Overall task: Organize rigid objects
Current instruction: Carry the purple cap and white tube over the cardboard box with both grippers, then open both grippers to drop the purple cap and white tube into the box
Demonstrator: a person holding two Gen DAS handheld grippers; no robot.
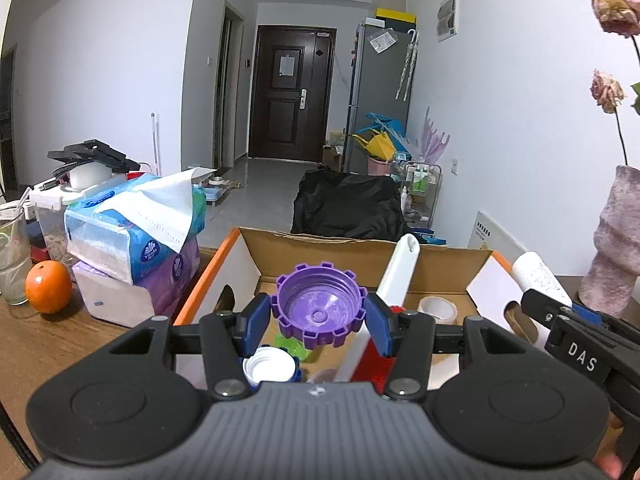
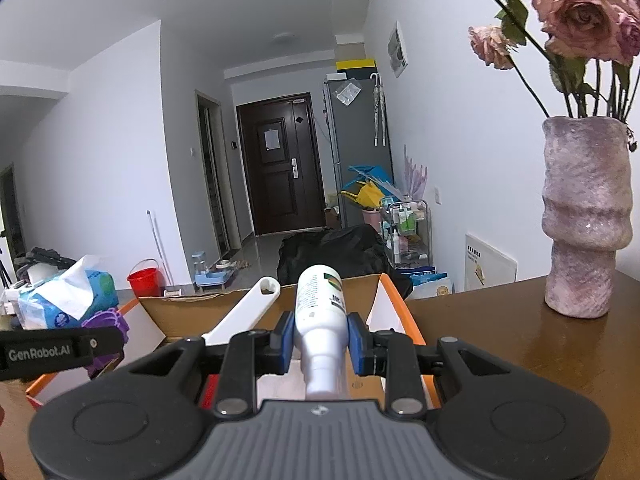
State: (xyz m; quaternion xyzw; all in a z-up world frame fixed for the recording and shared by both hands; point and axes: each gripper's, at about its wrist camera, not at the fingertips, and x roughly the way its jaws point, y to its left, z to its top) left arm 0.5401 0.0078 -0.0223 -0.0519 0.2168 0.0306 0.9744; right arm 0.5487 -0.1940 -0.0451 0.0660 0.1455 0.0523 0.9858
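The left gripper (image 1: 318,322) hangs above the cardboard box (image 1: 340,246), its blue pads (image 1: 256,320) pressed on either side of a purple cap (image 1: 318,306). The right gripper (image 2: 320,338) is level over the box's right side, its pads (image 2: 286,340) clamped on a white bottle (image 2: 320,320) whose neck points back toward the camera.

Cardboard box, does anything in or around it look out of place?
One thing: a long white handle leans tilted in the cardboard box, poking above its rim. The wilted roses in the vase beside it look dried out.
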